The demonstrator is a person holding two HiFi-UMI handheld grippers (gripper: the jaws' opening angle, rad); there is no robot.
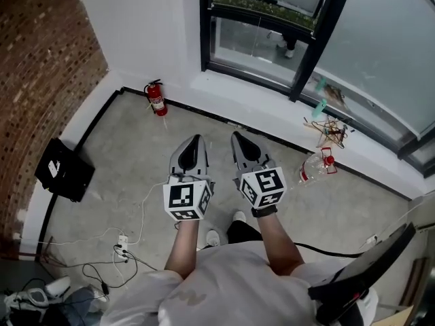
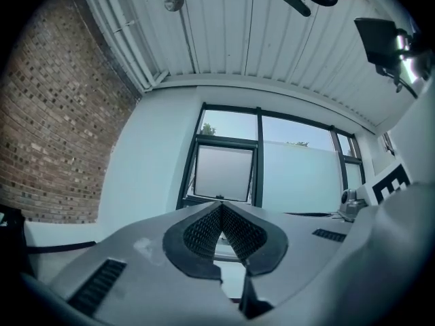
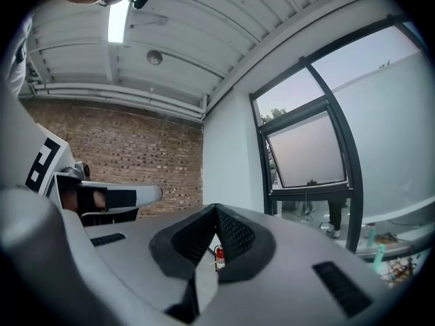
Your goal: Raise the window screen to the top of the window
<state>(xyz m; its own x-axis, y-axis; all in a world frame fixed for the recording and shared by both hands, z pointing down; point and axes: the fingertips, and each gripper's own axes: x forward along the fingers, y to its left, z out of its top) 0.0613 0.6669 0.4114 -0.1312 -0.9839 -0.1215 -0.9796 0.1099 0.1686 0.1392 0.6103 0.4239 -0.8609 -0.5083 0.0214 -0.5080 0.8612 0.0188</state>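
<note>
Above floor [image 1: 129, 161], short of window [image 1: 262, 39]: left gripper [image 1: 195, 140], right gripper [image 1: 236, 137] side by side, both clenched, nothing held.

Window screen [image 3: 307, 151], pale grey translucent panel, set in the dark-framed window [image 3: 349, 182]; small pull [image 3: 311, 182] at lower edge; open gap beneath

Window [image 1: 272, 19]: in the far wall, ahead of the person.
Brick wall [image 1: 41, 80]: on the left, meeting the far wall at a corner.
Fire extinguisher [image 1: 156, 99]: on the floor against the far wall, near that corner.
Box [image 1: 64, 170]: on the floor beside the brick wall.
Bottle [image 1: 314, 167]: on the floor, right of both grippers.
Left gripper [image 1: 196, 138], right gripper [image 1: 236, 136]: side by side, well short of the window.
</note>
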